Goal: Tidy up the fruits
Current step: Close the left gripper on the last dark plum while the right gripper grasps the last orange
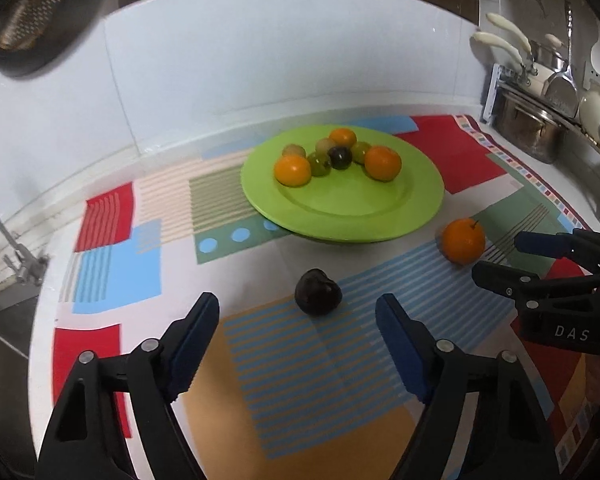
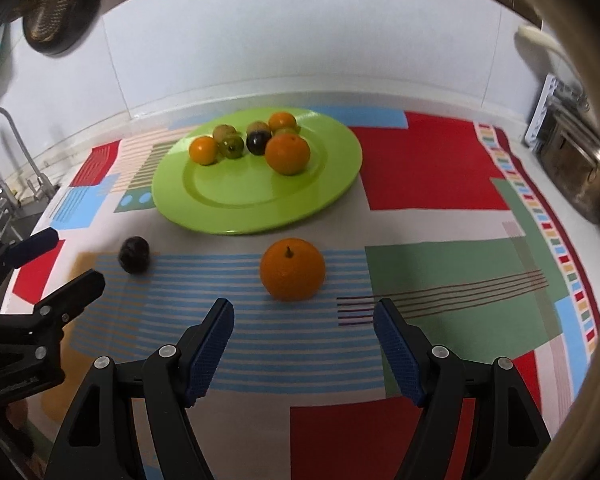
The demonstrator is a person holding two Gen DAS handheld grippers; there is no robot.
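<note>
The left gripper (image 1: 298,344) hangs low over the patterned cloth (image 1: 340,380) on the tabletop, its jaws wide apart and empty. Just ahead of them lies a dark plum (image 1: 318,292). The right gripper (image 2: 304,340) is likewise spread and empty, with a loose orange (image 2: 292,269) just in front of it on the cloth. Beyond both fruits sits a green plate (image 2: 260,204), carrying three oranges (image 2: 287,153), several small greenish fruits (image 2: 231,146) and one dark fruit (image 2: 259,142) clustered at its far side. A white wall (image 2: 300,40) rises behind.
</note>
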